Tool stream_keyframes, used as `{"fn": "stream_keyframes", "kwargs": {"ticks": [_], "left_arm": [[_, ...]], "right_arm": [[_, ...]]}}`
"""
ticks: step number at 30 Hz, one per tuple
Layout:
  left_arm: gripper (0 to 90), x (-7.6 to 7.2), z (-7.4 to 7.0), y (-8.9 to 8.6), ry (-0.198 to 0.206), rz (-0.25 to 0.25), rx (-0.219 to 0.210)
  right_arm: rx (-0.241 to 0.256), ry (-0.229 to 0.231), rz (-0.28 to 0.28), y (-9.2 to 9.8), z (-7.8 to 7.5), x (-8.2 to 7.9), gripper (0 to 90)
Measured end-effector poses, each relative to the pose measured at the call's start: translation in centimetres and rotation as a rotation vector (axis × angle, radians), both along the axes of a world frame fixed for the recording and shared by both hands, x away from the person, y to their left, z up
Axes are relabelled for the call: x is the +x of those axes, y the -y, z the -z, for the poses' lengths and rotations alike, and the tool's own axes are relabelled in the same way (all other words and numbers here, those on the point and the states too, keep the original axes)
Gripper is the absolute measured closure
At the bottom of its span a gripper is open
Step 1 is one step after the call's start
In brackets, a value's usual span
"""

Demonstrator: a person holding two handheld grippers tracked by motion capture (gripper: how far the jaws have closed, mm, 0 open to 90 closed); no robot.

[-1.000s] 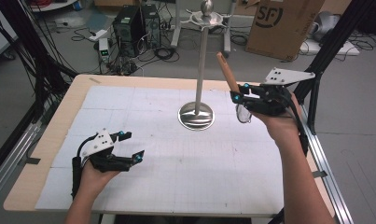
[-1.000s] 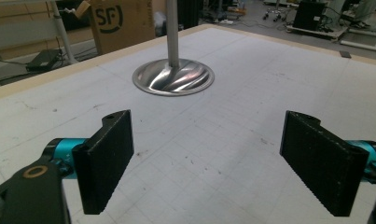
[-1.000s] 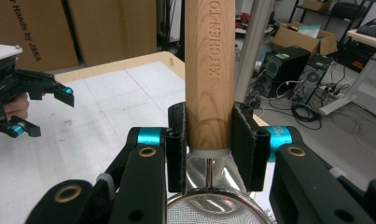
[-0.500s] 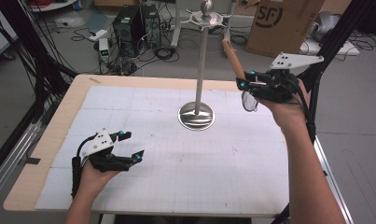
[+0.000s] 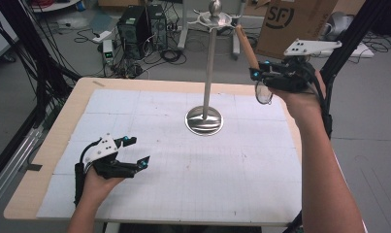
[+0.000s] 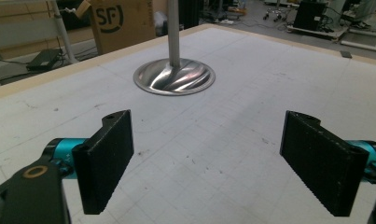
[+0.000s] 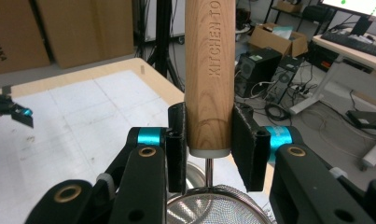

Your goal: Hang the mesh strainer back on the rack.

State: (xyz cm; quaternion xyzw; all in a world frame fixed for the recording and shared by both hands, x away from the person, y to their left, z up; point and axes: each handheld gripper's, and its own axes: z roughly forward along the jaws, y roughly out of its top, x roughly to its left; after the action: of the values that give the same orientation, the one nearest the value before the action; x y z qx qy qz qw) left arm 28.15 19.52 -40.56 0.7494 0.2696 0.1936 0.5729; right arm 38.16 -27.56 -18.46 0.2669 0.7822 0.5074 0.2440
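Above the table's (image 5: 47,160) far right edge, right gripper (image 5: 259,75) clamping strainer handle (image 5: 246,47), beside stand (image 5: 210,58)

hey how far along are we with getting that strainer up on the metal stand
Done: the right gripper is shut on the strainer's wooden handle and holds the strainer in the air, above the table. In hand: the handle's tip sits near the stand top's hooks. Left: nothing hangs there yet, so hooking and releasing probably remain. The left gripper rests open on the table.
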Motion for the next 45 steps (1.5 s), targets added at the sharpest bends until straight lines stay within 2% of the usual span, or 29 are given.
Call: {"fn": "stream_keyframes", "kwargs": {"ticks": [3, 8, 14, 18, 19, 21, 23, 30, 45], "left_arm": [[17.9, 0.0, 0.0, 0.0, 0.0, 0.001, -0.001], [18.0, 0.0, 0.0, 0.0, 0.001, 0.001, 0.0], [18.0, 0.0, 0.0, -0.1, -0.001, -0.001, -0.003], [17.9, 0.0, 0.0, -0.1, 0.0, -0.002, 0.0], [18.0, 0.0, 0.0, -0.1, 0.0, -0.001, 0.0], [17.9, 0.0, 0.0, -0.1, -0.001, -0.002, -0.005], [18.0, 0.0, 0.0, -0.2, 0.001, 0.0, -0.006], [17.9, 0.0, -0.1, -0.3, 0.001, -0.003, -0.007], [18.0, 0.0, -0.2, -0.4, 0.0, -0.006, -0.015]], "right_arm": [[0.005, 0.013, 0.0, 0.0, -0.3, 0.3, 68.7], [0.003, 0.005, 0.002, -0.2, -0.4, 0.7, 68.7], [0.003, -0.019, 0.005, -0.6, 0.0, 1.1, 68.7], [0.008, -0.011, -0.003, -1.1, 0.1, 1.2, 68.7], [0.019, -0.024, 0.001, -1.2, 0.2, 1.2, 68.7], [0.007, -0.012, -0.007, -1.4, 0.3, 1.5, 68.7], [0.014, -0.027, -0.001, -1.6, 0.4, 1.5, 68.7], [0.019, -0.026, -0.005, -2.2, 0.9, 1.9, 68.6], [0.038, -0.059, -0.001, -3.4, 1.7, 2.7, 68.4]]}}
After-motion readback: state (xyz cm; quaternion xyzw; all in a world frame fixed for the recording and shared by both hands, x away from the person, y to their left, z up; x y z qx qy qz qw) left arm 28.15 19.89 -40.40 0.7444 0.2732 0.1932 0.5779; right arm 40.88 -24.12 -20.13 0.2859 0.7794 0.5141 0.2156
